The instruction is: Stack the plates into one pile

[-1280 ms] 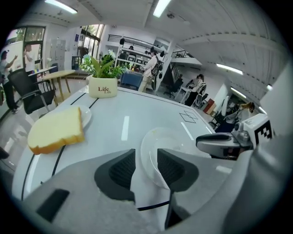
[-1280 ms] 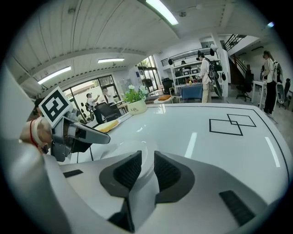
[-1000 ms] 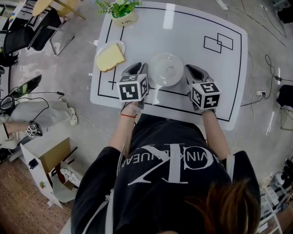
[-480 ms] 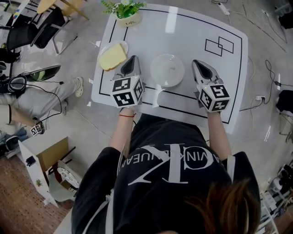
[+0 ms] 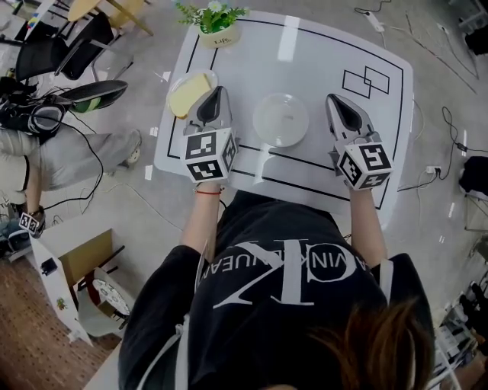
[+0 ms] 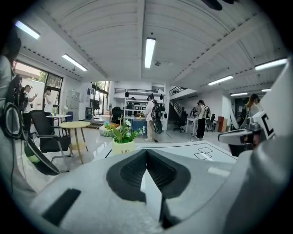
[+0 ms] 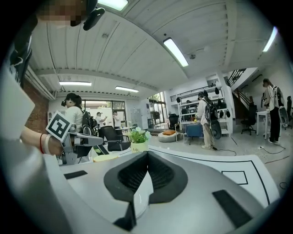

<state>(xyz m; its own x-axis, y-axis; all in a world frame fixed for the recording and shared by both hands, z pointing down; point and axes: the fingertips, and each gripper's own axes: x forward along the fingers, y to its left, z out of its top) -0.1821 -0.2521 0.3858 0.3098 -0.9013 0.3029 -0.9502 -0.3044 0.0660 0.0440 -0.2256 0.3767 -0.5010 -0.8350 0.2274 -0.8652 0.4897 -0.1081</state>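
Fingertips (image 6: 132, 170) of left gripper (image 5: 218, 93) closed tight on nothing, likewise those of right gripper (image 5: 334, 100), both held over white table (image 5: 320, 46) and aimed toward its far edge. White plate (image 5: 280, 119) flat on table between the two grippers, apart from each; yellow plate (image 5: 187, 94) at far left (pale rim showing round it), just beside left gripper's tip in head view and well apart from white plate. Potted plant (image 5: 213, 21) at far-left corner, outlined rectangles (image 5: 365, 79) at far right.
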